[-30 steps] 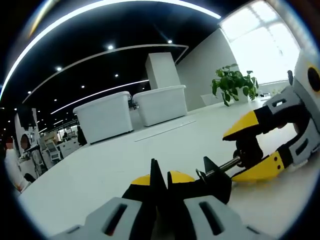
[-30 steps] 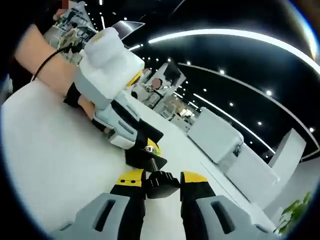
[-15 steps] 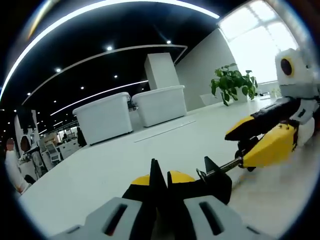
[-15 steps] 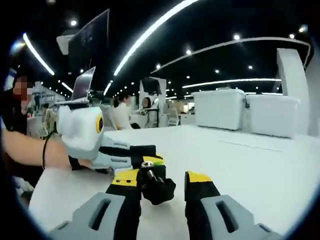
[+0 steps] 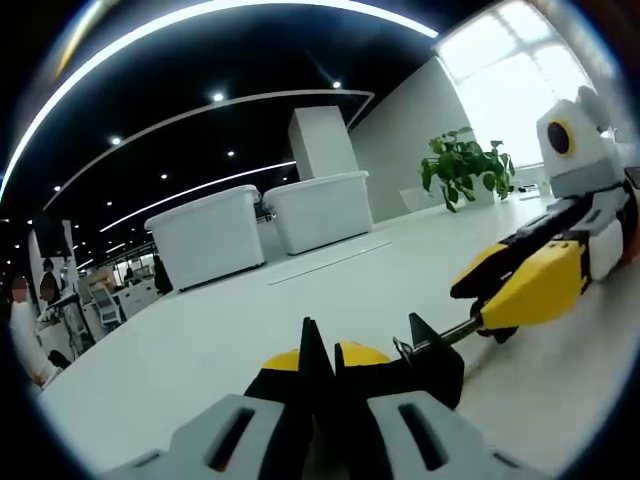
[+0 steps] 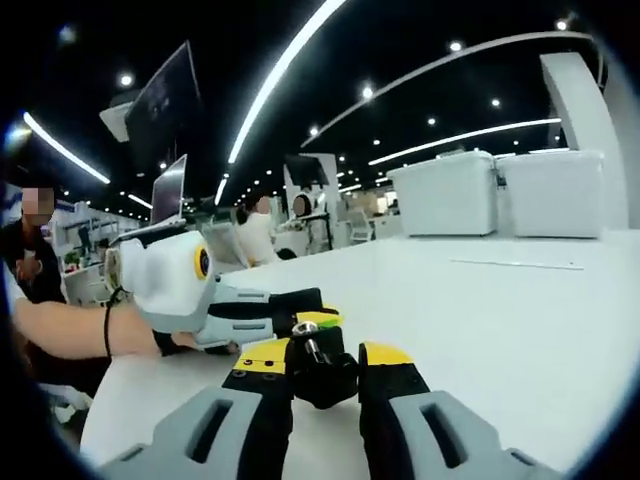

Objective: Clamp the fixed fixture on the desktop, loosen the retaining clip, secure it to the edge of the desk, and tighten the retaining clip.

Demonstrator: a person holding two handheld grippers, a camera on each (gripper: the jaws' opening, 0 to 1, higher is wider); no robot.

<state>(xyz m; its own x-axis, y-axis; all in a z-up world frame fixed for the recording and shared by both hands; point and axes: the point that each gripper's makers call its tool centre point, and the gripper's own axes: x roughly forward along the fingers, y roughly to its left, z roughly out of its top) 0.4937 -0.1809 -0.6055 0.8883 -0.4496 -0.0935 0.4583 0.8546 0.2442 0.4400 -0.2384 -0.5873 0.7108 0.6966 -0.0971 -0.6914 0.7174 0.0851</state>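
While the left claw (image 5: 320, 352) pinches the black fixture body (image 5: 432, 362) low on the white bench (image 5: 200, 350), its jaws nearly closed on it, the screw rod (image 5: 455, 333) runs rightward to the right claw (image 5: 520, 285). Seen along the right claw (image 6: 325, 362), narrow jaws grip the black knob (image 6: 322, 372), the rod's long axis pointing away toward the left claw (image 6: 300, 305). Loosening likely turns on this shared axis.

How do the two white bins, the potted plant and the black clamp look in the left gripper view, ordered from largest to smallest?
1. The two white bins, alike.
2. Potted plant and black clamp: unsure, since the clamp sits much nearer the camera.
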